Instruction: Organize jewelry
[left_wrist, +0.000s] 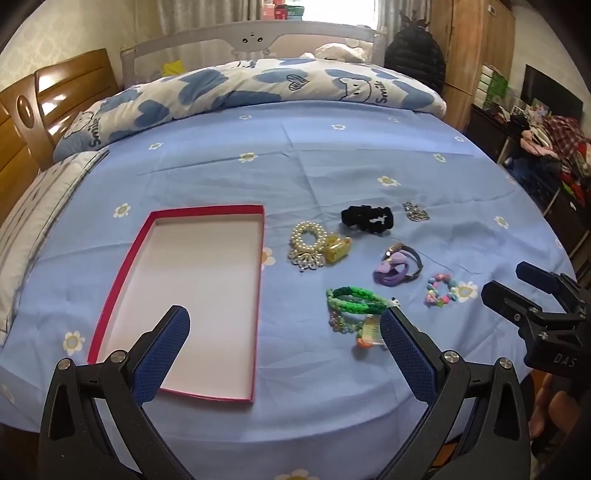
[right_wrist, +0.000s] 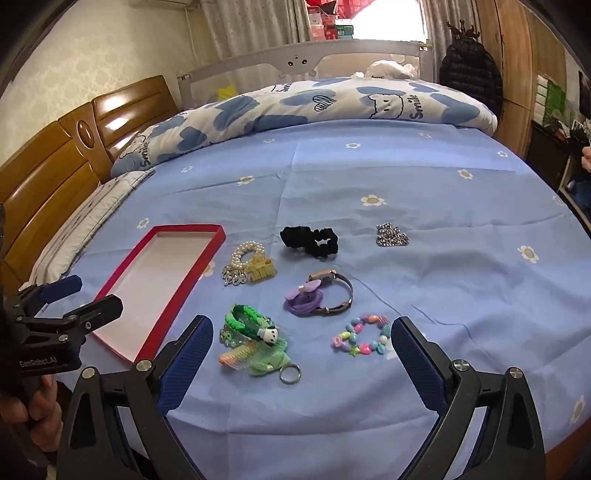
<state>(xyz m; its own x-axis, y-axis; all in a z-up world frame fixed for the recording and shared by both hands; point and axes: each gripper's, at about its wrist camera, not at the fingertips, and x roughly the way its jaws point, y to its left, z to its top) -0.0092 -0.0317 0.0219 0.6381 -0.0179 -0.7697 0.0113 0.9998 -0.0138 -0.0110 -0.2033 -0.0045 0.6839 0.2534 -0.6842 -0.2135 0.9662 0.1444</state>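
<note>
A shallow red-rimmed box (left_wrist: 135, 254) with a white, empty inside lies on the blue bed sheet; it shows in the right wrist view (right_wrist: 192, 275) too. To its right lie a pearl bracelet (left_wrist: 307, 236), a yellow clip (left_wrist: 337, 250), a black scrunchie (left_wrist: 367, 218), a silver chain (left_wrist: 415, 211), a watch with purple ties (left_wrist: 398, 266), a coloured bead bracelet (left_wrist: 440, 290) and green braided bands (left_wrist: 354, 300) with a small comb (right_wrist: 234, 357). My left gripper (left_wrist: 284, 325) is open above the box's near end. My right gripper (right_wrist: 301, 334) is open, near the green bands and bead bracelet (right_wrist: 364, 336).
A folded blue-and-white quilt (left_wrist: 258, 86) lies across the far side of the bed. A wooden headboard (left_wrist: 44, 110) stands at the left. A wardrobe (left_wrist: 469, 55) and piled clothes (left_wrist: 554, 147) stand at the right. The bed's front edge is just below the grippers.
</note>
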